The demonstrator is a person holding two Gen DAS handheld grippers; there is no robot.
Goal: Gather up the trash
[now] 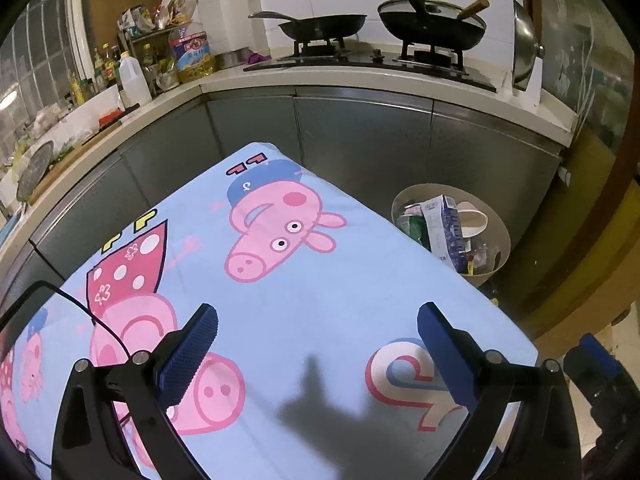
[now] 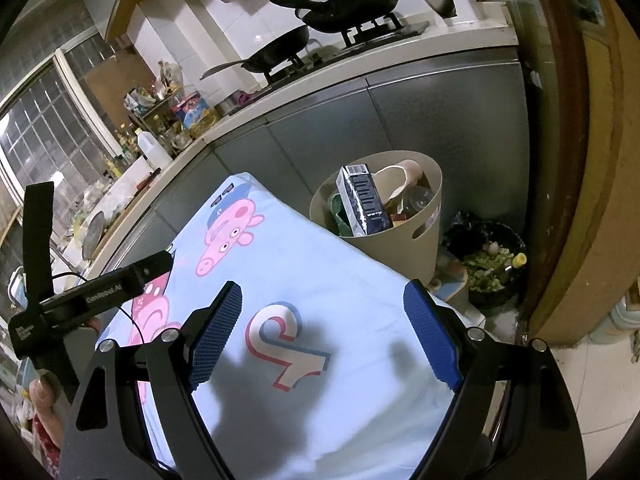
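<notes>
Tools, left (image 1: 318,354) and right (image 2: 322,336), spread (black bin (image 2: 490,266) only right view).

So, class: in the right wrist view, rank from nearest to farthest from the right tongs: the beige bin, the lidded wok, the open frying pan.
1. Beige plastic trash bin, just past the cartoon-print cloth's far edge, right of centre, nearest the right tongs.
2. Open black frying pan, on the stove's left burner.
3. Lidded black wok, on the burner behind it.

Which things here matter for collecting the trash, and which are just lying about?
For the job: beige bin, blue carton in it, both open grippers.

Lying about: two woks, oil bottle, cartoon cloth.
</notes>
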